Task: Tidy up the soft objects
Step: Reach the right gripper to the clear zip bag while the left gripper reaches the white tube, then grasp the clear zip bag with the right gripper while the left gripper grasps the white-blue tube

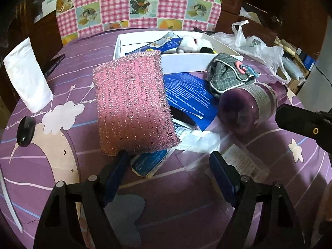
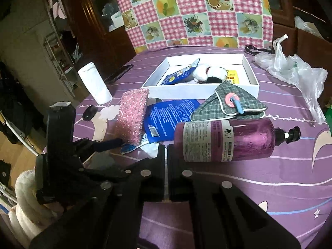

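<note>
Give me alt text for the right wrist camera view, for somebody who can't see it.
The right gripper, jaws shut and empty, points over a purple tablecloth at a purple pump bottle lying on its side. At left, the left gripper's one visible finger touches a tilted pink sponge. Behind sits a white box holding a plush toy.

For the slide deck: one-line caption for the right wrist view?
Shut right gripper hovers empty before a purple pump bottle lying on its side; pink sponge stands at left gripper's fingertip.
</note>
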Action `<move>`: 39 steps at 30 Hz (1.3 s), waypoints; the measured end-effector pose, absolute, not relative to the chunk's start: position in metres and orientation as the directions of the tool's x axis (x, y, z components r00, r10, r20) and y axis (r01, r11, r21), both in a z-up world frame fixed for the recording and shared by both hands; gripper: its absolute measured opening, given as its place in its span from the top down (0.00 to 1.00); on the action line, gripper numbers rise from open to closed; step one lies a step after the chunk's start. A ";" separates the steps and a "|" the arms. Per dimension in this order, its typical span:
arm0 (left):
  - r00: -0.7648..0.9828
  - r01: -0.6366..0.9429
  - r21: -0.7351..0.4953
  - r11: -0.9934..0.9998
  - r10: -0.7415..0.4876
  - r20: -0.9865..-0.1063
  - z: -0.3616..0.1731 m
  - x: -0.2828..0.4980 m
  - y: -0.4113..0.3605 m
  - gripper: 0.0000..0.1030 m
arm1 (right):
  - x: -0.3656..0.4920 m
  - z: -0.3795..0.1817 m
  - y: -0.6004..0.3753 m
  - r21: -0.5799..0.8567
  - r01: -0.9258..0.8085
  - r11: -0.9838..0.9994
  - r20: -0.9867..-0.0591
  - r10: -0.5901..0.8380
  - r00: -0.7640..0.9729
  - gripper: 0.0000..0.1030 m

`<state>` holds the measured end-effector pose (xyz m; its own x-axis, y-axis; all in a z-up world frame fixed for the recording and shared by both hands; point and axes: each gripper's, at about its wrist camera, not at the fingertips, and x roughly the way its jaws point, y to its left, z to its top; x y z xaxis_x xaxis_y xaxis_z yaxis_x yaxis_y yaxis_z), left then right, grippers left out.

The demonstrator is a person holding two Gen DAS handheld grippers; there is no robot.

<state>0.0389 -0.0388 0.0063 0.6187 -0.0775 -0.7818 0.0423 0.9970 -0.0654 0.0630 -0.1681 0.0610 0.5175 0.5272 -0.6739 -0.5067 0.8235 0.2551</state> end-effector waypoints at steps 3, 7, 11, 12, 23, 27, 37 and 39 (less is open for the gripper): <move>0.624 0.026 -0.033 0.999 -0.042 -0.780 0.007 0.038 -0.039 0.36 | 0.063 0.060 -0.168 0.261 -0.505 0.823 -0.679 0.528 0.510 0.97; 0.632 0.013 -0.035 0.999 -0.036 -0.774 0.009 0.035 -0.034 0.77 | 0.064 0.057 -0.168 0.265 -0.502 0.823 -0.686 0.527 0.501 0.97; 0.630 -0.002 -0.042 0.999 -0.031 -0.776 0.009 0.034 -0.029 0.84 | 0.067 0.055 -0.171 0.286 -0.496 0.820 -0.690 0.535 0.487 0.97; 0.630 -0.003 -0.045 0.999 -0.033 -0.776 0.009 0.033 -0.029 0.84 | 0.068 0.054 -0.172 0.291 -0.493 0.820 -0.692 0.536 0.483 0.97; 0.628 -0.020 -0.068 0.998 -0.040 -0.778 0.011 0.029 -0.024 0.86 | 0.073 0.020 -0.150 0.251 -0.485 0.838 -0.804 0.460 0.377 0.49; 0.621 -0.025 -0.054 0.998 -0.027 -0.783 0.011 0.029 -0.025 0.86 | 0.071 0.015 -0.139 0.222 -0.518 0.826 -0.813 0.450 0.369 0.37; 0.647 -0.079 -0.060 0.995 0.005 -0.762 0.021 0.024 -0.011 0.87 | 0.060 0.009 -0.102 -0.022 -0.585 0.811 -0.843 0.300 0.447 0.35; 0.650 -0.071 -0.061 0.996 0.000 -0.760 0.021 0.023 -0.012 0.87 | 0.061 0.011 -0.110 -0.012 -0.570 0.821 -0.839 0.302 0.453 0.45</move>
